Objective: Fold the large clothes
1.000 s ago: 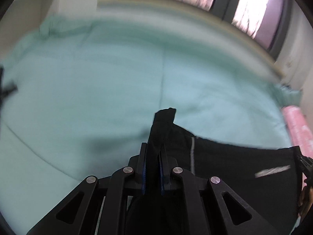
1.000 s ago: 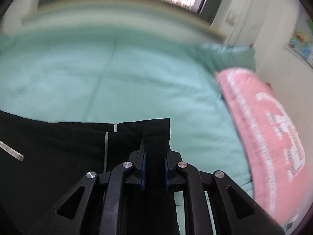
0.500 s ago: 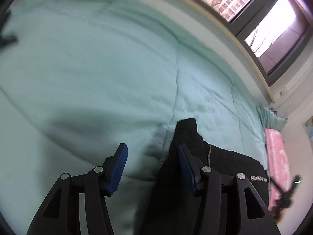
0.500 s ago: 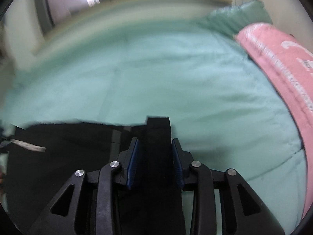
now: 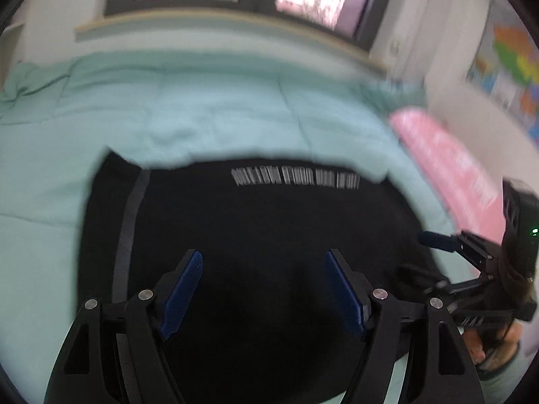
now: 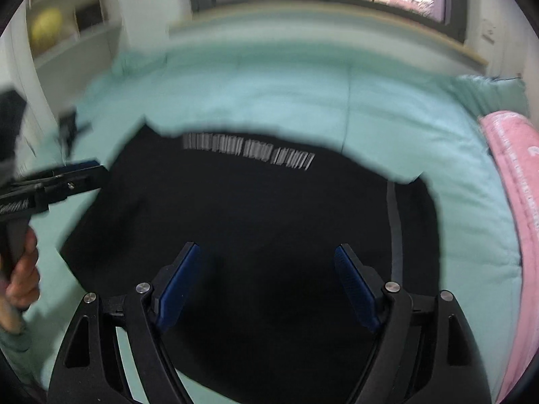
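Observation:
A black garment lies flat on the mint green quilt, white lettering along its far edge and a grey stripe near each side. In the left wrist view my left gripper hangs over the garment's near part. Its jaws are opening and its blue pads touch nothing. The right wrist view shows the same garment under my right gripper, whose jaws are also opening, with only air between them. The garment's near edge is hidden behind the gripper bodies.
A rolled pink blanket lies along the bed's right side, also in the right wrist view. Windows and a sill run behind the bed. A white shelf with a yellow ball stands at the left. A person's hand holds the left gripper's handle.
Both grippers were shut on the black garment's corners a second ago. They have opened, let go and pulled back. The garment now lies spread on the quilt.

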`<state>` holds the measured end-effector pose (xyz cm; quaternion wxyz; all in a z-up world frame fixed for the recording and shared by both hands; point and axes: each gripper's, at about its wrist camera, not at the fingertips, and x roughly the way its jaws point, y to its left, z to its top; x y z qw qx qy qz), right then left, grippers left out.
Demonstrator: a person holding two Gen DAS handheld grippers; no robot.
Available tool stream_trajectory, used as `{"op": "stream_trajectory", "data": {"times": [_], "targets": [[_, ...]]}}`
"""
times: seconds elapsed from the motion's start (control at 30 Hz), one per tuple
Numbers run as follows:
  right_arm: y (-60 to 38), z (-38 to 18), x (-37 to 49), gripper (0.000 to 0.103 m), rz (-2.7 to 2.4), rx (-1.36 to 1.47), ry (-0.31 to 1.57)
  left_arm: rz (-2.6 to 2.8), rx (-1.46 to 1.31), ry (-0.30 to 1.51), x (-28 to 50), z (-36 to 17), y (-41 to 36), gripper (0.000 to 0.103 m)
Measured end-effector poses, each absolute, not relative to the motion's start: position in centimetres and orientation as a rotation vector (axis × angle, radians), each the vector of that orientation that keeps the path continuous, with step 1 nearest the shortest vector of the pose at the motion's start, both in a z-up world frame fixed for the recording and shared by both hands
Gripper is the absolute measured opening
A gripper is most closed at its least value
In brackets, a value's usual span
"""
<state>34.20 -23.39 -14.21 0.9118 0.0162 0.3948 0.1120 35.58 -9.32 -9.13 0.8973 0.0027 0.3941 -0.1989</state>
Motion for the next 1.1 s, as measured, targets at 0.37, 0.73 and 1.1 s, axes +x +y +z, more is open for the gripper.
{"op": "stream_trajectory", "data": {"times": [0.37, 0.73, 1.1], "targets": [[-22.5, -18.3, 34.4, 0.085, 0.248, 0.083, 0.827, -0.356, 0.064, 0.899, 37.0, -15.0, -11.3, 0.083], [-26.2, -13.4, 44.2, 0.077, 0.166, 0.277, 0.856, -0.346, -0.099, 1.015, 44.6, -11.1, -11.3, 0.083], [-26.4, -17.0, 44.5, 0.082, 0.153, 0.323, 0.855, -0.306, -0.032, 0.993, 45.0, -14.2, -11.3, 0.087]]}}
